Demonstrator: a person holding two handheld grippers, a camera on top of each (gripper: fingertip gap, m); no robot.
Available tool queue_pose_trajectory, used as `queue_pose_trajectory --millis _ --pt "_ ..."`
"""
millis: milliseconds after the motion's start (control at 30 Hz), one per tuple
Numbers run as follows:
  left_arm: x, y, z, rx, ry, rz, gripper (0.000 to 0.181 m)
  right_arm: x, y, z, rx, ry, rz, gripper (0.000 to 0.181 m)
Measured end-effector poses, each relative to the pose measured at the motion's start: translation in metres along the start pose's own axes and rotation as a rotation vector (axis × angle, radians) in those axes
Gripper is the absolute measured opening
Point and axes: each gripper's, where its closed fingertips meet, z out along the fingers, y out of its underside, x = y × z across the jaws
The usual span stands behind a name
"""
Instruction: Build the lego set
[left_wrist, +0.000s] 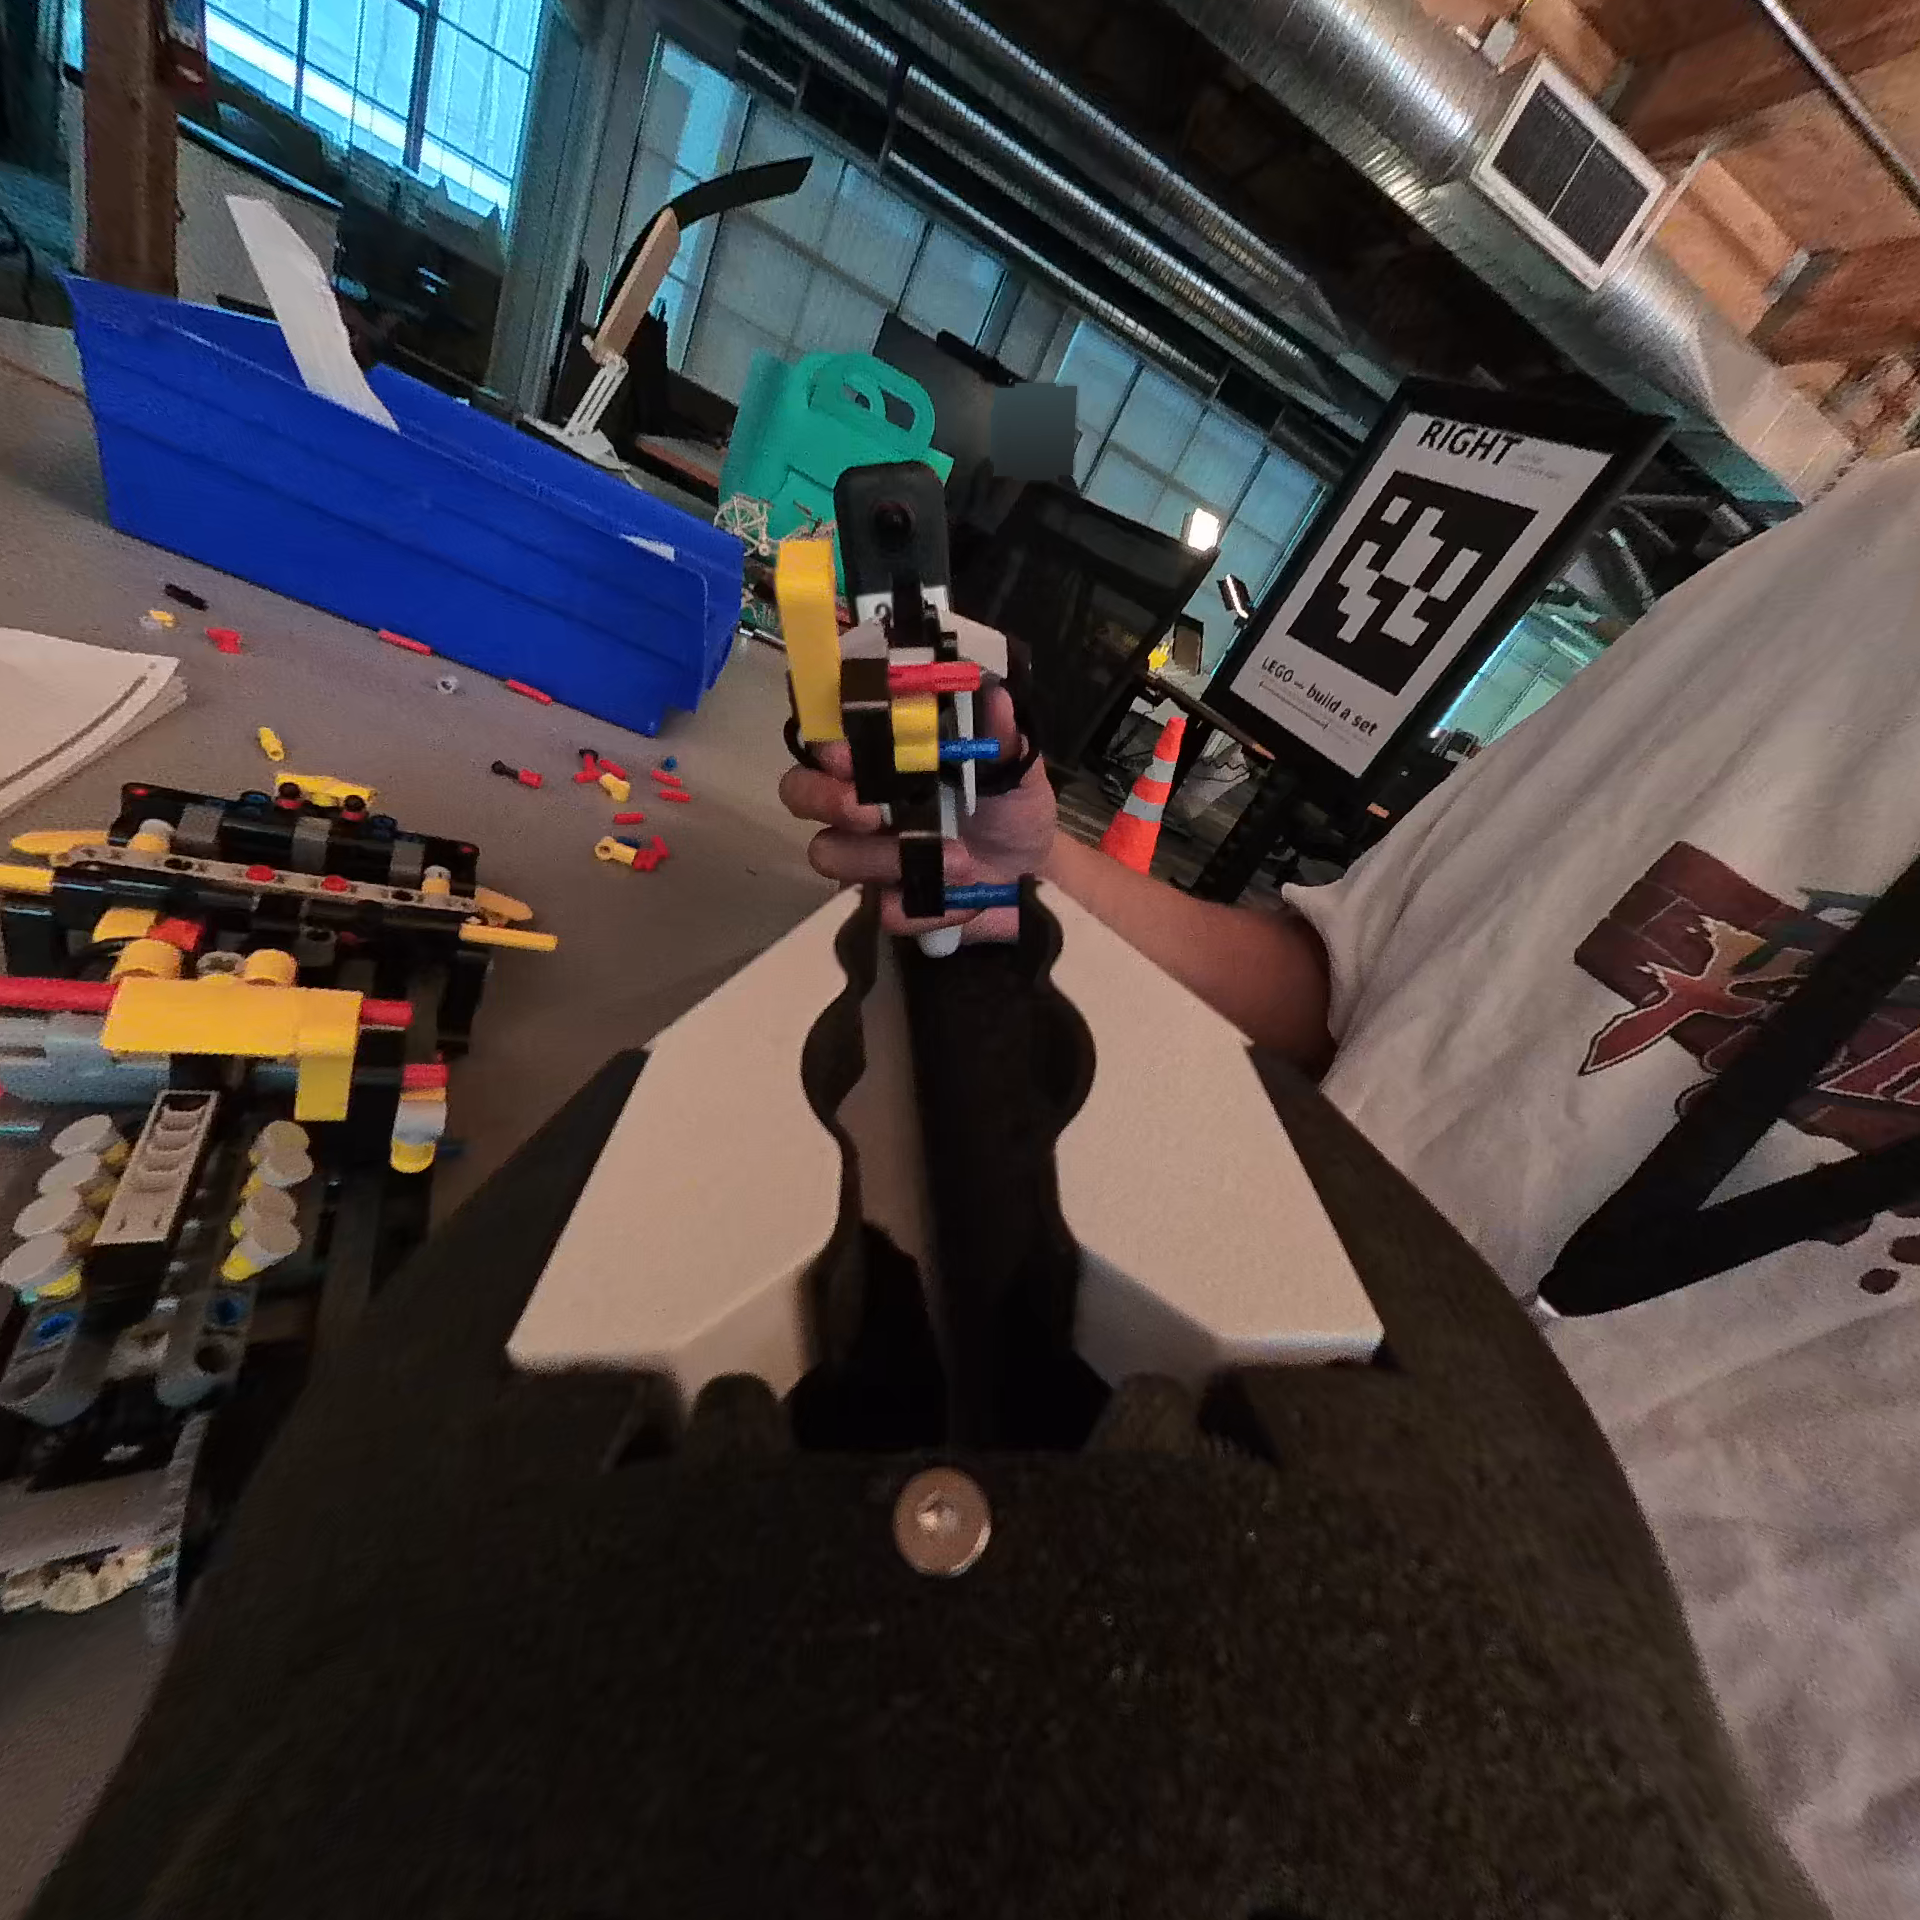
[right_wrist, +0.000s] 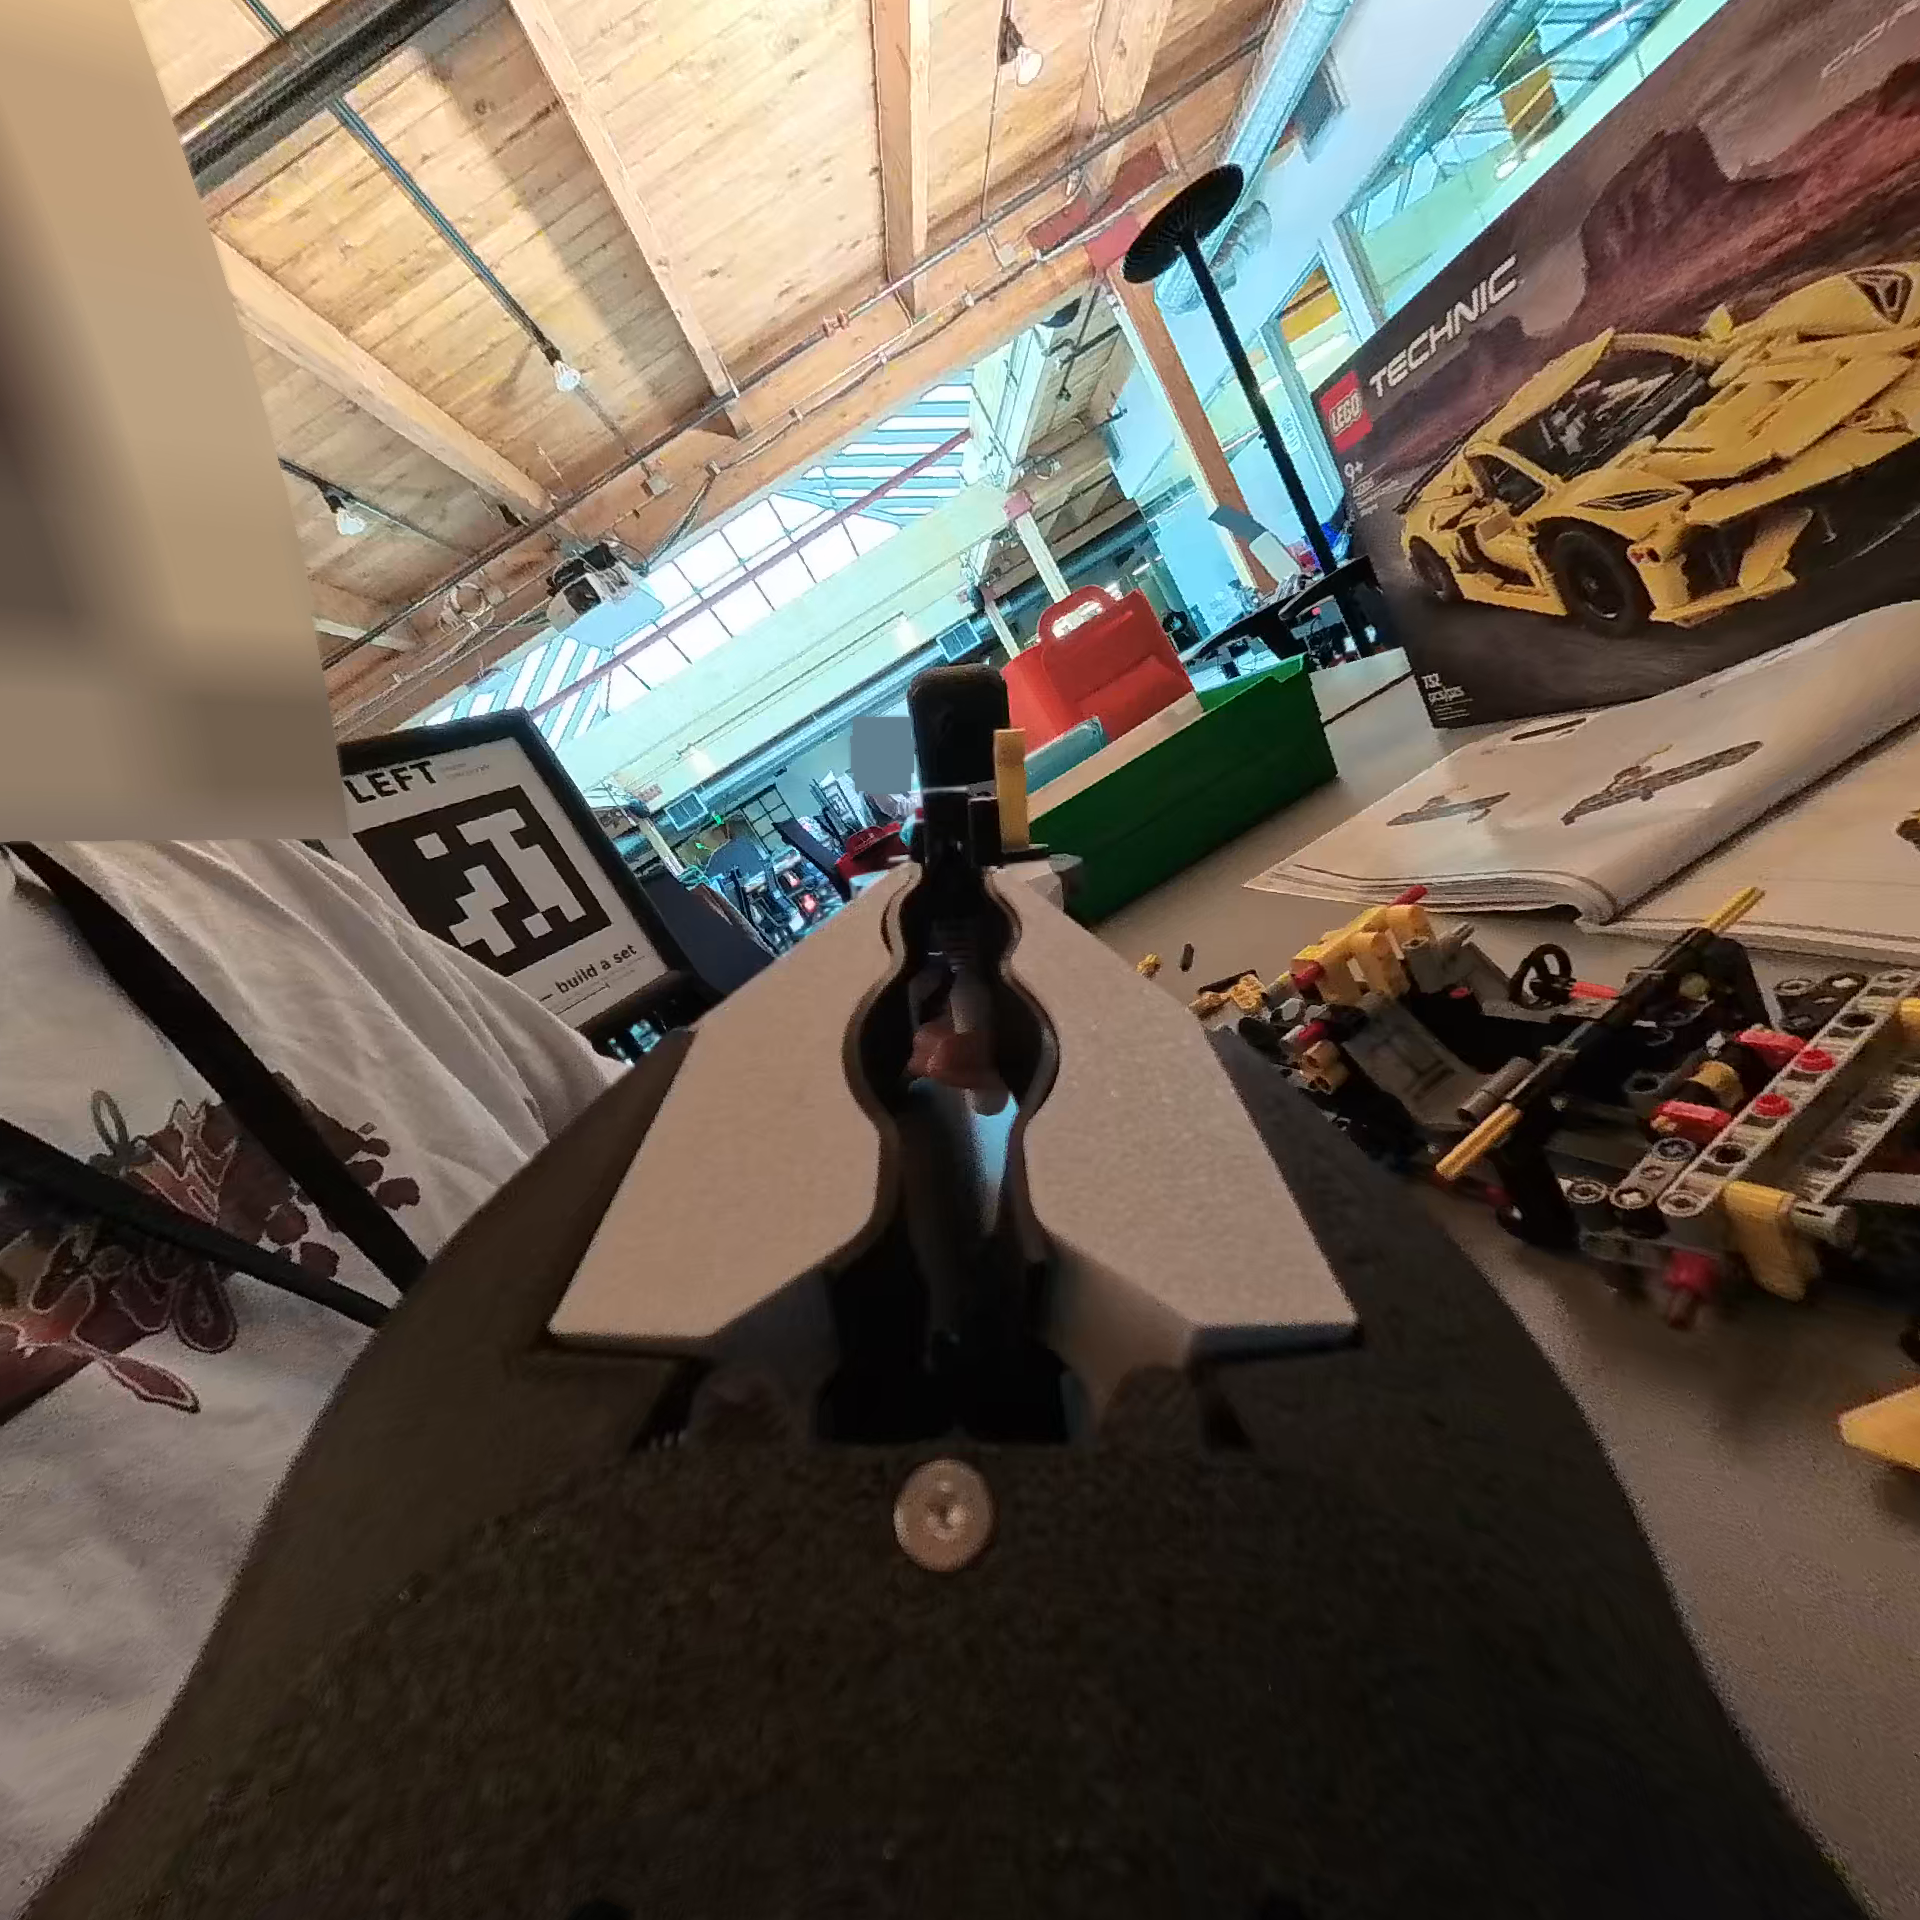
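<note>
Left wrist view: left gripper (left_wrist: 940, 914) clenched on a small black-yellow subassembly (left_wrist: 894, 717) with red and blue pins, held up in the air. Right gripper (right_wrist: 951, 883) meets it from the opposite side, fingers nearly closed; can't tell if it grips the piece. Half-built car (left_wrist: 239, 997) sits on the table (left_wrist: 623, 914), loose pins (left_wrist: 623, 800) nearby.

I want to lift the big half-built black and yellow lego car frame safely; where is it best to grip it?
Probably grip the grey holed beam along the half-built black and yellow lego car frame, coming from above: it is long, straight and exposed, while the thin yellow rods stick out loosely.
</note>
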Motion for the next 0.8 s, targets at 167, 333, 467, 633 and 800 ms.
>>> queue_pose_trajectory --millis 167,333,467,633,800 --pt "0.000 -0.002 0.002 0.009 -0.008 0.000 0.024 -0.001 0.005 0.000 -0.015 0.008 -0.013 0.007" --pt "-0.002 0.007 -0.001 -0.045 -0.050 0.041 0.007 -0.002 0.012 0.004 -0.042 0.020 -0.037 0.007" --pt "-0.001 0.013 -0.020 -0.057 -0.110 0.072 0.007 0.002 0.016 0.007 -0.060 0.090 -0.164 0.011" --pt "-0.024 0.038 -0.060 -0.174 -0.353 0.151 0.007 0.042 0.000 -0.017 -0.014 0.401 -0.295 0.019" --pt "-0.034 0.064 -0.048 -0.339 -0.379 0.200 0.007 0.053 -0.002 -0.023 0.002 0.425 -0.209 0.015"
